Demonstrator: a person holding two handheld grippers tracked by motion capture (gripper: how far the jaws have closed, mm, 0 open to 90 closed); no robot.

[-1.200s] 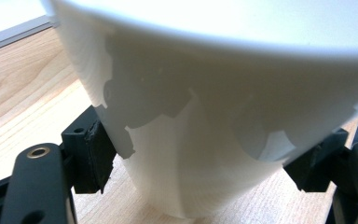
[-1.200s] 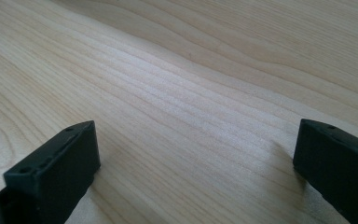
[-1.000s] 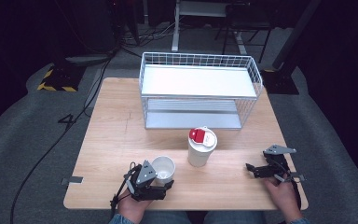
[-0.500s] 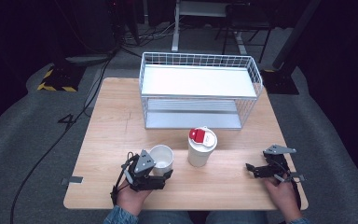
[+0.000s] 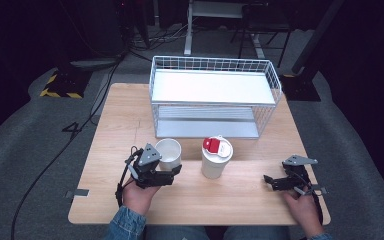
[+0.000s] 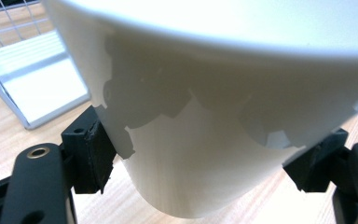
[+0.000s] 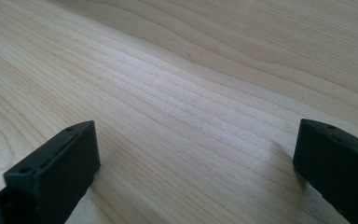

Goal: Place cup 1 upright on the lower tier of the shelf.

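White paper cup (image 5: 169, 153) sits clenched in the left hand-held gripper (image 5: 166, 173), so the carrying step looks under way, next calling for a lift ahead toward the wire basket (image 5: 215, 96), past the lidded cup (image 5: 216, 157) just right, while the right hand-held gripper (image 5: 276, 182) rests released on bare worktop (image 5: 240, 200).

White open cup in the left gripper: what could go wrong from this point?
1. The left gripper clamps the open white cup low on its body; in the left gripper view its fingers press the thin wall, which might buckle or slip.
2. The lidded cup stands close beside it; a sideways swing could topple it.
3. The wire basket lies just beyond, so its rim may catch the cup.
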